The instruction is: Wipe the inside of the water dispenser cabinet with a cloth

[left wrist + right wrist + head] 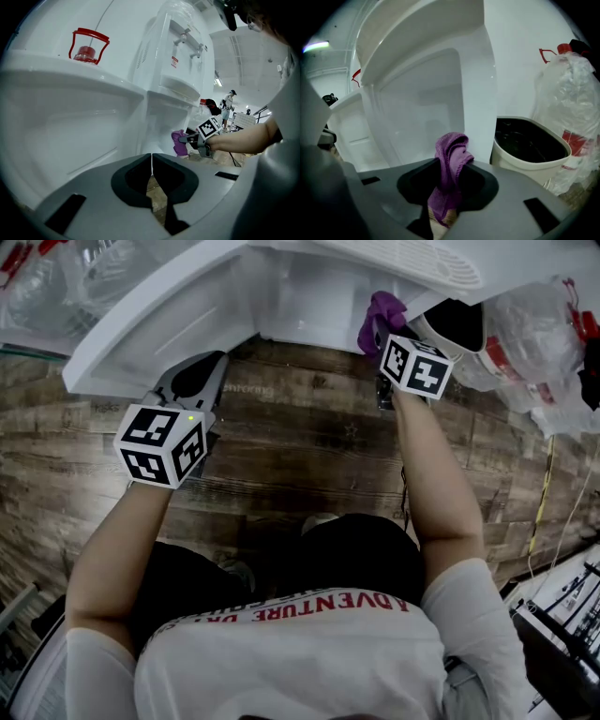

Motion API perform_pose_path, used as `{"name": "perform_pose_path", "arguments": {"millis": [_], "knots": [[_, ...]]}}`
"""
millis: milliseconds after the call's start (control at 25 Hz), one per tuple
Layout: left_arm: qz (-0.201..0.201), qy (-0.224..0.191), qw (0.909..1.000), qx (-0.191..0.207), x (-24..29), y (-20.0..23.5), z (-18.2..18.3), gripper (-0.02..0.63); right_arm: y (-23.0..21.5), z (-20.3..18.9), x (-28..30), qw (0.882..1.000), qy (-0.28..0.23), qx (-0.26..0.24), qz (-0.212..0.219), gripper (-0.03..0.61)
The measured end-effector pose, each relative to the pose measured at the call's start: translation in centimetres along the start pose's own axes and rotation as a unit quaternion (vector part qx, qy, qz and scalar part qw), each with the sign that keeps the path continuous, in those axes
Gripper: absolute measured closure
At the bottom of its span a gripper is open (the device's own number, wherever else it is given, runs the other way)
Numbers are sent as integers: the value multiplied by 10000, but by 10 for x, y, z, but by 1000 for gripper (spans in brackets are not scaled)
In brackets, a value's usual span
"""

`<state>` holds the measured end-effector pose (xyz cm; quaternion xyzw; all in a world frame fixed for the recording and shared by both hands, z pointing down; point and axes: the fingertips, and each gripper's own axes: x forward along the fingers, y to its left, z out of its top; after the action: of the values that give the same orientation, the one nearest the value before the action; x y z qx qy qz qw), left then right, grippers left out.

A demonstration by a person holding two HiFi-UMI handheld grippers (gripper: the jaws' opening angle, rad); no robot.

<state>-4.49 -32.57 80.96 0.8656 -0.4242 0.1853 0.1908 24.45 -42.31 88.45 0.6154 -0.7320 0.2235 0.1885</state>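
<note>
Crumpled purple knitted cloth (451,157) sat pinched between the jaws of my right gripper (449,171), bunched end sticking up past the fingertips. It was at the mouth of the open white water dispenser cabinet (424,101), low by the front edge; I think it was just short of the inner wall, but the angle was poor. My right jaws were narrow, clamped on the cloth.

My left gripper (193,382) was off to the left, well apart from the cloth, near the swung-open white cabinet door (141,329). Its jaws were pressed together, only a thin seam between them.

Just right of the cabinet stood a white bin with a black interior (529,143), and beside that a clear plastic bag (572,98). Dark wood-plank floor (300,451) lay under both my arms.
</note>
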Motion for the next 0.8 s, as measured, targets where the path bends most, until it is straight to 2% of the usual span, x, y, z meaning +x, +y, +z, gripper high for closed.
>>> {"name": "perform_pose_path", "arguments": {"millis": [560,800], "knots": [[16,-14,9998,205,-5,-7,7,584,7,82,-49,9946,-1036,61,-15,462],[41,-86,9999,90,-5,-8,9,584,10,102,-63,9909,-1343,95,8,462]]}}
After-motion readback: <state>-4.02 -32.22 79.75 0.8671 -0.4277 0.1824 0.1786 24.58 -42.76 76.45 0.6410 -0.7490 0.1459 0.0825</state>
